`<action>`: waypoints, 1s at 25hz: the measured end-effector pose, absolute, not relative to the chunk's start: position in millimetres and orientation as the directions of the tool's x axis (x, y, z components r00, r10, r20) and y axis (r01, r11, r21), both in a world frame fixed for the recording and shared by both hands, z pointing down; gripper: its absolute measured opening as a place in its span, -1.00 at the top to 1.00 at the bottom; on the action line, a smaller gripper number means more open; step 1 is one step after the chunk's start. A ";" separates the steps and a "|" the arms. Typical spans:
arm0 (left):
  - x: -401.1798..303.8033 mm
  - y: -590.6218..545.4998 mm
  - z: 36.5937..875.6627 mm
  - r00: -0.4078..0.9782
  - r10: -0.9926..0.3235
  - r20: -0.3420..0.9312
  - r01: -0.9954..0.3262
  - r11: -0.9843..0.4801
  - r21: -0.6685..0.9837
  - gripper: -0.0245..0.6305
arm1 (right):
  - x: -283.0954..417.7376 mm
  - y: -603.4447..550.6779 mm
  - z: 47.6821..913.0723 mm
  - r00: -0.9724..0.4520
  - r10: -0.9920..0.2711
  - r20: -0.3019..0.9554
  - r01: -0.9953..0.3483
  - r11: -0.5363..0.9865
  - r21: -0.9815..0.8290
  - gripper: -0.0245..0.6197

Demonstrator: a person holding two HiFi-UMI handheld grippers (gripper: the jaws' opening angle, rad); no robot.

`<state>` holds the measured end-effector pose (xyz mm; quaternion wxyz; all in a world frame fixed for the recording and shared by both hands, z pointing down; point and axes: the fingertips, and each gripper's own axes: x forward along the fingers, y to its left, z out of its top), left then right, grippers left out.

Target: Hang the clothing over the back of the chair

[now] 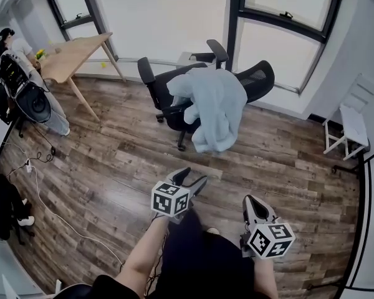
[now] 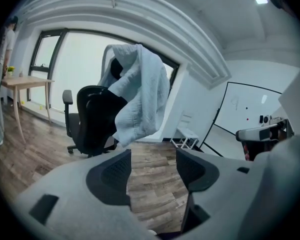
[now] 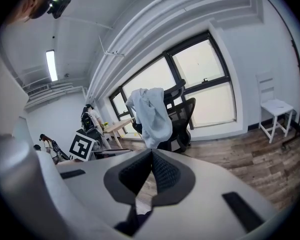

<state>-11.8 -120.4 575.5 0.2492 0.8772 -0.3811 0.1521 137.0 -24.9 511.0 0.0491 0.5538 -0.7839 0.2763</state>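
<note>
Over by the windows, seen from the head view, a pale blue garment [image 1: 213, 108] hangs draped over the back of a black office chair [image 1: 257, 80], well apart from both grippers. Along the left gripper [image 1: 195, 177] view, the jaws stand wide apart with only wood floor [image 1: 112, 161] between them. Along the right gripper [image 1: 248, 199] view, the jaws meet at their tips, holding nothing.

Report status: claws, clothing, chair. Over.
Left claw open, empty. Right claw shut, empty. Light blue clothing draped over back of black chair. Only wood floor between claws and chair.
</note>
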 end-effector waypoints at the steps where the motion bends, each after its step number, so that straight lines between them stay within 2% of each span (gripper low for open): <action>1: -13.6 -115.5 576.7 0.662 -0.592 0.459 -0.745 -0.582 0.325 0.12 | 136.9 -25.0 510.5 -0.383 -0.842 0.381 -0.895 0.235 -0.379 0.92; 10: -32.0 -88.6 552.8 0.652 -0.648 0.394 -0.758 -0.540 0.366 0.14 | 128.8 -32.8 506.0 -0.407 -0.841 0.356 -0.887 0.271 -0.373 0.92; 16: -51.1 -80.2 512.7 0.630 -0.717 0.299 -0.772 -0.536 0.343 0.49 | 123.9 -46.0 497.4 -0.422 -0.843 0.333 -0.882 0.297 -0.367 0.92; 22: -66.1 -78.0 488.5 0.600 -0.749 0.281 -0.798 -0.536 0.274 0.80 | 118.6 -60.2 487.4 -0.441 -0.842 0.311 -0.875 0.326 -0.357 0.92; 25: -72.5 -76.6 483.0 0.591 -0.759 0.275 -0.806 -0.535 0.255 0.88 | 116.0 -66.5 484.5 -0.451 -0.840 0.303 -0.871 0.341 -0.352 0.92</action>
